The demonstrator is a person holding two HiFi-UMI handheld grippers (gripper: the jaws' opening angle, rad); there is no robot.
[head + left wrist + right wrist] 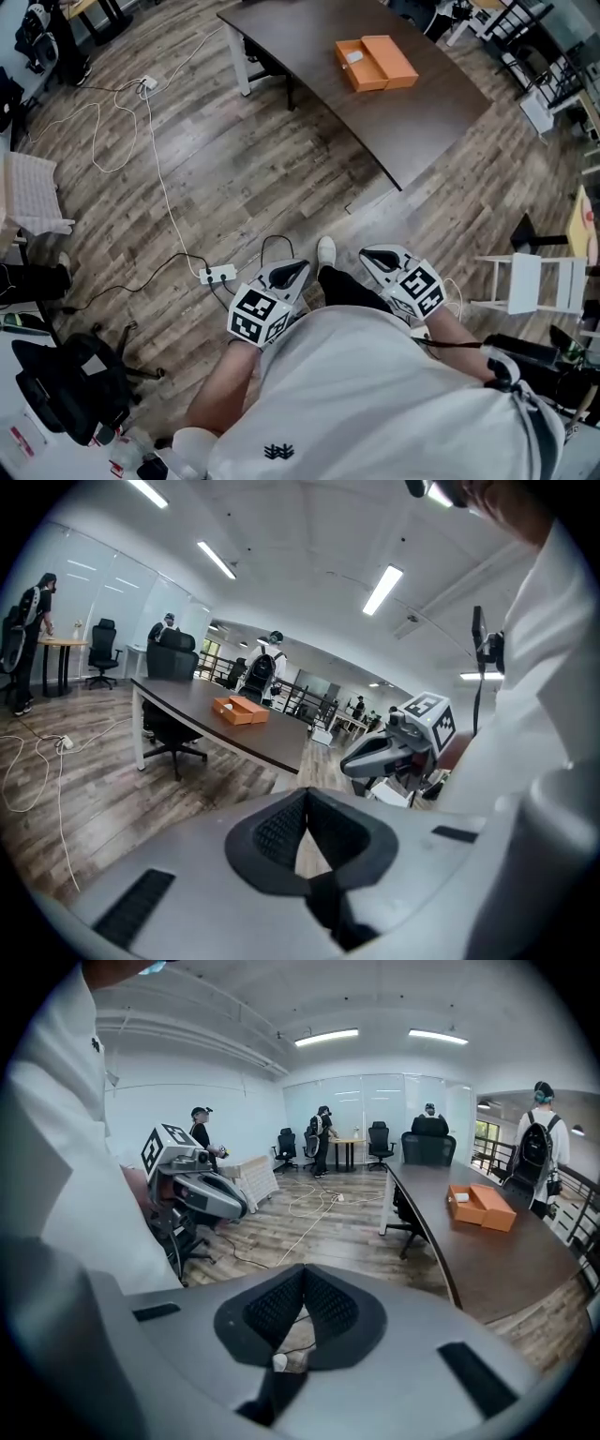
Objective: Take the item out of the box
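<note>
**Both grippers closed, box way over on the desk**

So the open orange cardboard box [375,62] sits out in the middle of the dark brown desk [319,103], back from the curved edge that faces the person. Its lid is flipped flat beside the tray, and there's a small white item [353,56] in the tray half, the half on the left in the head view. Can't tell what it is from here, it's too tiny.

The person stands on the wood plank floor [234,169], well apart from the desk, with both tools held close to the body. The left gripper [304,797] has its jaws together with nothing between them. Same for the right gripper [302,1274]: pads meeting, empty.

The bit that matters is that the box lies straight ahead and a little to the right, so I'd guess the right gripper has the shorter trip. Tray and lid lie side by side across the line of approach. Whichever one goes, the jaws need to come apart first, and the whole gap to the desk is left to close.
</note>
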